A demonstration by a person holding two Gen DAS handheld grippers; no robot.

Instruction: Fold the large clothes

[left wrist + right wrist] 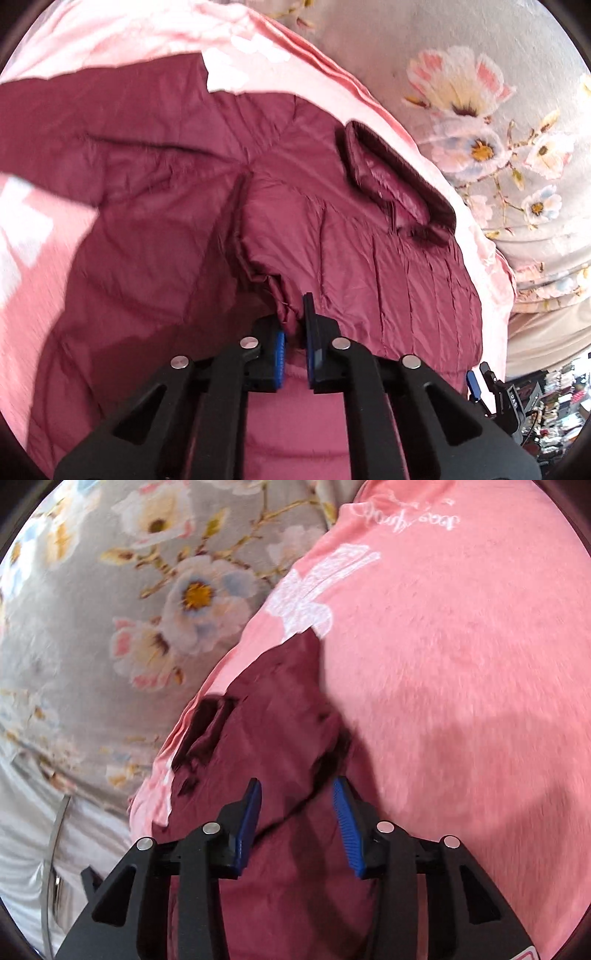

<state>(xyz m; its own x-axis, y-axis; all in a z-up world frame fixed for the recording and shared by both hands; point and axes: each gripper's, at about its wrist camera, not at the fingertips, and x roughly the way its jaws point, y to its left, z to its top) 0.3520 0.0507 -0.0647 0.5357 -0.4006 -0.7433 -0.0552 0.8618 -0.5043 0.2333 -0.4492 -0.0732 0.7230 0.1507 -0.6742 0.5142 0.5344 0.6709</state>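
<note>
Left hand-held gripper (293,321) had pinched the maroon jacket (184,192) fold on the pink blanket (22,295); right hand-held gripper (297,812) stood open, empty. You should carry it flat.

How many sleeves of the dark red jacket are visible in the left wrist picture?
1. The sleeve stretches to the upper left across the pink blanket. The other may be hidden under the jacket or folded.

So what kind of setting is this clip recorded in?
Most likely a bedroom at home: the maroon quilted jacket lies on a fuzzy pink blanket spread over grey floral-print bedding. The left gripper pinches the jacket, and cluttered shelves show beyond.
</note>
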